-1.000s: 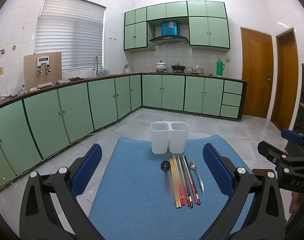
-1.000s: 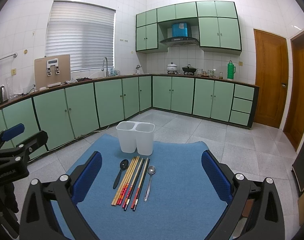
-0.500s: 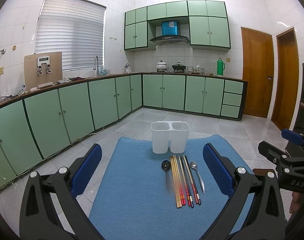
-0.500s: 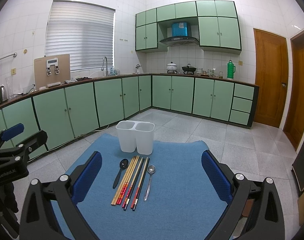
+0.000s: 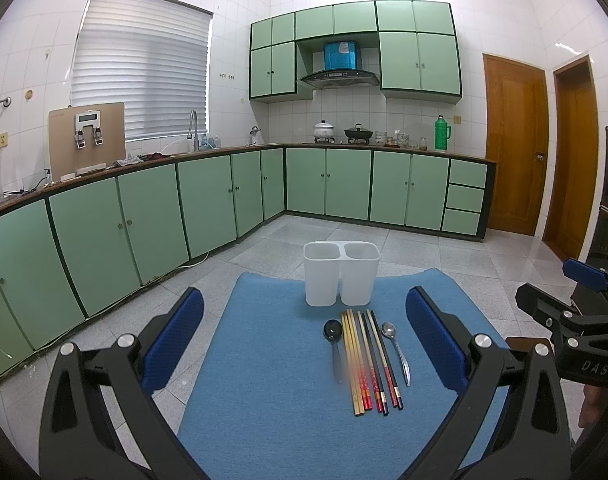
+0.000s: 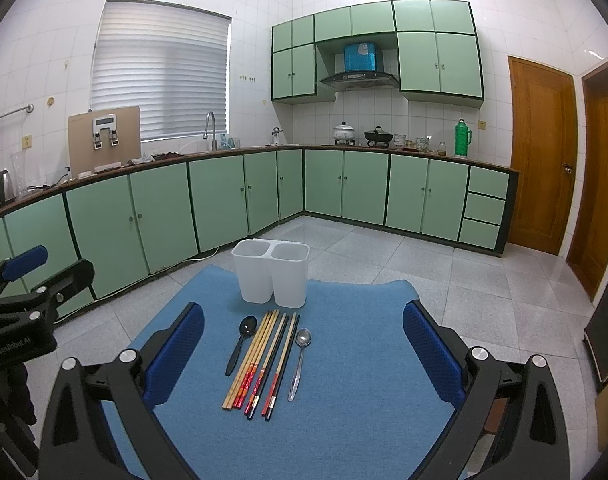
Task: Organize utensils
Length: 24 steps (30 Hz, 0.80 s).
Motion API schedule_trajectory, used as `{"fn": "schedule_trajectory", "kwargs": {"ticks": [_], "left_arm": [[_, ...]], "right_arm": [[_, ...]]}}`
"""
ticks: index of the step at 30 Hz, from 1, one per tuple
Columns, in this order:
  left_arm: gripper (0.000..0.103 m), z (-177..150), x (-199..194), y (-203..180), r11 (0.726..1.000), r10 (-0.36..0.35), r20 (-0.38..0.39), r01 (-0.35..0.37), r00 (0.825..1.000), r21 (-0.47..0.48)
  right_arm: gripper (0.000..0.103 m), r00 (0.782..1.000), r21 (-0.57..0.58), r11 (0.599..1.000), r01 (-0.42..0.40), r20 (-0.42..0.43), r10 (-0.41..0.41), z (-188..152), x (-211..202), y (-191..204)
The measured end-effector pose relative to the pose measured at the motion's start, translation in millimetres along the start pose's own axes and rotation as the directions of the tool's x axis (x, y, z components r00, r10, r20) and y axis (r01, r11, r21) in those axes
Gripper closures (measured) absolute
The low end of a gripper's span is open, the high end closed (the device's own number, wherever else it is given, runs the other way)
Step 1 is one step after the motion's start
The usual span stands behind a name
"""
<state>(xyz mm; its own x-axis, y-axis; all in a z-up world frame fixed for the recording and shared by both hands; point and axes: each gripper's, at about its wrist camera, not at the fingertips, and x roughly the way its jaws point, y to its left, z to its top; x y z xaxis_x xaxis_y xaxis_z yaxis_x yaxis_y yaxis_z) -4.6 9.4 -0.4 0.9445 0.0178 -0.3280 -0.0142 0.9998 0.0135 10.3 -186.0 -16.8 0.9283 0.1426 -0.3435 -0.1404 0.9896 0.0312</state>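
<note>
A white two-compartment holder (image 5: pixel 341 278) (image 6: pixel 270 271) stands empty at the far end of a blue mat (image 5: pixel 263 380) (image 6: pixel 344 380). In front of it lie a black spoon (image 5: pixel 333 344) (image 6: pixel 241 342), several chopsticks (image 5: pixel 368 360) (image 6: pixel 263 360) side by side, and a silver spoon (image 5: pixel 396 346) (image 6: pixel 299 356). My left gripper (image 5: pixel 304 340) is open and empty, above the mat's near part. My right gripper (image 6: pixel 304 344) is open and empty too, a little right of it. Each shows at the edge of the other's view.
The mat lies on a table above a tiled kitchen floor. Green cabinets (image 5: pixel 143 220) run along the left and back walls. Two wooden doors (image 5: pixel 516 148) stand at the right. A dark box (image 6: pixel 606 344) sits at the far right.
</note>
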Motion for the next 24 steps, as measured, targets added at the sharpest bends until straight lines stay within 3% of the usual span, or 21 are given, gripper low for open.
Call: {"fn": "schedule_trajectory", "kwargs": {"ticks": [24], "left_arm": [[0.005,-3,8,4,1.000,0.004,-0.013,-0.004,1.000,0.004]], "right_arm": [[0.006,1.000,0.000,1.000,0.000,-0.010,0.000,-11,7,3]]}}
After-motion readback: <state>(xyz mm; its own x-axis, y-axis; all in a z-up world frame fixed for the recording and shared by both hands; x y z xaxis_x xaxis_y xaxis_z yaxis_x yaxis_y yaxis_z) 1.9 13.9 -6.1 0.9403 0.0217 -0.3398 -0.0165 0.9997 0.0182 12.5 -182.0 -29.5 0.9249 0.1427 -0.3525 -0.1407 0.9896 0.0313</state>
